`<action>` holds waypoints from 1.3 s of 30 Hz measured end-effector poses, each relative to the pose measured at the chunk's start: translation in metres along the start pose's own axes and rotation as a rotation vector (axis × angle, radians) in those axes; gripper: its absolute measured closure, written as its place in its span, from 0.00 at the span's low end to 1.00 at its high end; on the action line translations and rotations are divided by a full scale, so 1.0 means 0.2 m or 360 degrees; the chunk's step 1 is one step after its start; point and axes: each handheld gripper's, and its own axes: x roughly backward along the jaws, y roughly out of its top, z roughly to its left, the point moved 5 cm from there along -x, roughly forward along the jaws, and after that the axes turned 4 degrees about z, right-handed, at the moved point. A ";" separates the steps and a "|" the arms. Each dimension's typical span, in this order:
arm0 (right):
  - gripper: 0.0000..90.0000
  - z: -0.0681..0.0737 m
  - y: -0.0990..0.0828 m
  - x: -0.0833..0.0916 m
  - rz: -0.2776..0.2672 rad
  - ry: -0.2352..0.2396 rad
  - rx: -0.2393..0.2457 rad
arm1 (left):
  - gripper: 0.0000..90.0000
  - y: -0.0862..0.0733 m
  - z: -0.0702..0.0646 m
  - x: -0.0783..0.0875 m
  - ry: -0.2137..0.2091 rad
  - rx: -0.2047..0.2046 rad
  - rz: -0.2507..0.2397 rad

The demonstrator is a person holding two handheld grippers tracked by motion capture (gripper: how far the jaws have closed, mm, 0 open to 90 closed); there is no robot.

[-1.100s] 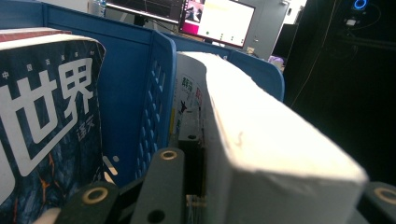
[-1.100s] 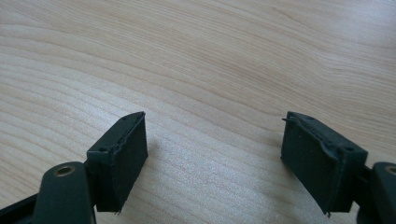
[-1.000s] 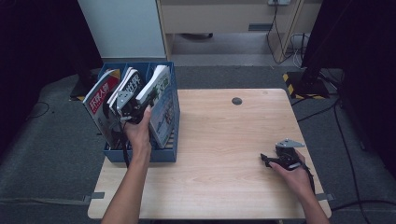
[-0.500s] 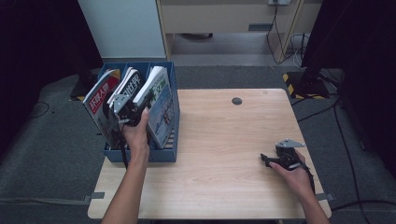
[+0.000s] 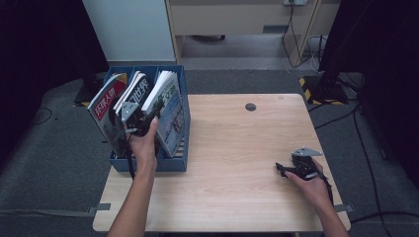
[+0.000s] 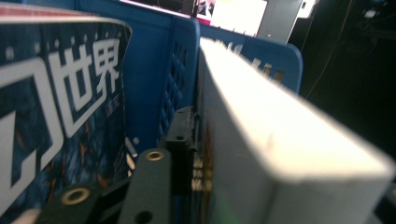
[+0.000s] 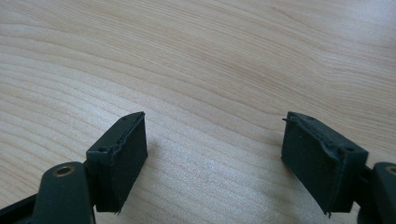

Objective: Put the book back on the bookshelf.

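Left magazine (image 5: 104,106) in blue file rack (image 5: 175,163): red cover, white characters, "人" legible, remainder too blurred. Middle magazine (image 6: 56,135): dark blue cover, large white "世界", smaller characters below illegible. Right magazine (image 5: 170,111): cover print illegible.

The wooden table (image 5: 237,163) stands on grey carpet (image 5: 59,182). Near its far edge sits a small dark round disc (image 5: 251,106). In the blue rack, the left slot holds a red-covered magazine (image 5: 104,106) that leans left; the middle slot holds a dark magazine (image 5: 132,89) with white lettering. Strips of grey tape (image 5: 101,208) lie at the table's near corners. Behind the table are a white cabinet (image 5: 128,29) and a beige one (image 5: 232,15). To the right, a black stand (image 5: 328,74) rises from a base beside yellow-and-black hazard tape (image 5: 307,85), and cables (image 5: 360,128) trail over the floor.
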 end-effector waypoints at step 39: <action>0.23 0.00 0.00 0.00 0.0005 0.0002 0.0003 | 0.26 -0.11 -0.02 0.13 -0.0116 -0.0210 0.0184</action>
